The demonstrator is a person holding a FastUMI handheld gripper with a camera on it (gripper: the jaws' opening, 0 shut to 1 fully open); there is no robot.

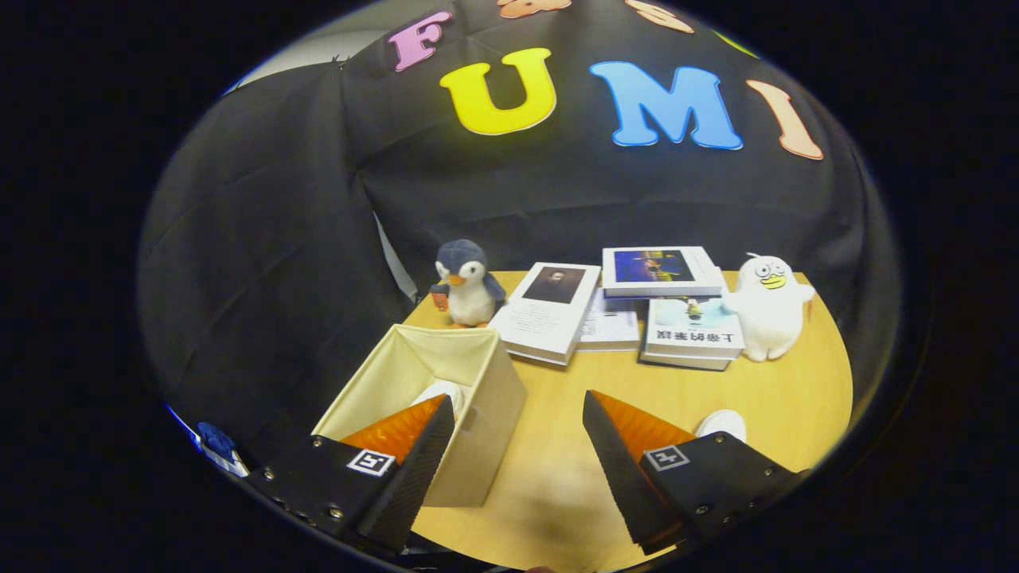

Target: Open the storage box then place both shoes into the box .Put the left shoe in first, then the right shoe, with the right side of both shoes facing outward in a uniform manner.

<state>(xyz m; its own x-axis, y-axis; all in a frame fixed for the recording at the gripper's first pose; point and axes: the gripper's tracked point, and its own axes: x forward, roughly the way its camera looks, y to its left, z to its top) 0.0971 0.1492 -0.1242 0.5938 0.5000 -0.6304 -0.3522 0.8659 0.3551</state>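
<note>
The tool [517, 442] hangs wide open at the bottom of the frame, gripping nothing. At lower left, an open box [430, 398] sits on the desk [557, 477], a shoe [442, 391] inside. Another shoe [723, 423] peeks out at lower right.

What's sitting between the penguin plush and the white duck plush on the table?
In the gripper view, books lie between the penguin and the white duck plush, some of them stacked. The open gripper hangs nearer, empty.
</note>
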